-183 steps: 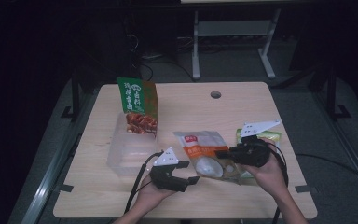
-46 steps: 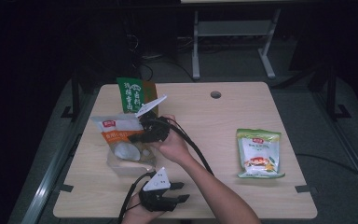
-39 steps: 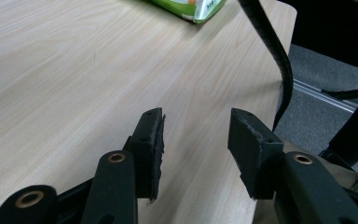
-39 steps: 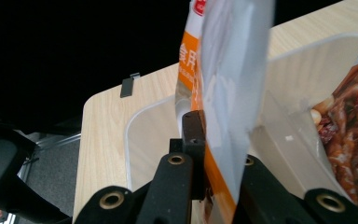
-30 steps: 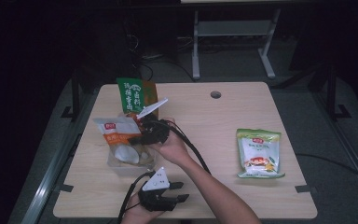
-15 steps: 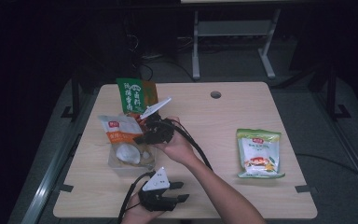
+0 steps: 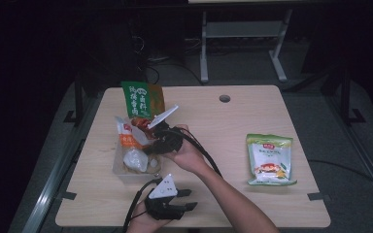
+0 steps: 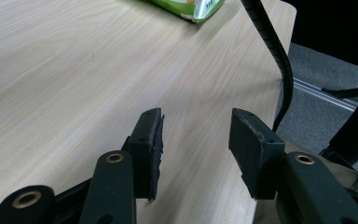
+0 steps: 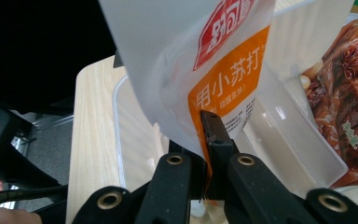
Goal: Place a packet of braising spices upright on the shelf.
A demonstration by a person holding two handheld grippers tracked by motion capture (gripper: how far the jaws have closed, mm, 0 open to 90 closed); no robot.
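The right gripper (image 7: 151, 143) pinches the lower edge of a white-and-orange baking soda pouch (image 9: 214, 60), its fingers (image 9: 216, 135) pressed nearly together on the thin packaging. It holds the pouch over the clear plastic bin (image 7: 119, 167) at the counter's (image 7: 213, 126) left side, apparently so that it can be lowered inside. A green spice packet (image 7: 138, 99) already stands against the bin's far wall, which suggests packets are being gathered there. The left gripper (image 7: 187, 200) rests idle at the near edge of the counter, its fingers (image 8: 149, 140) spread with nothing between them. A green snack bag (image 7: 269, 158) lies well apart on the right, probably next to be collected.

Six seconds ago the pouch lay on the counter's right half beside that snack bag, with both grippers working near it. Since then the right hand has carried it across to the bin, and over the last second it has tipped lower into the bin.
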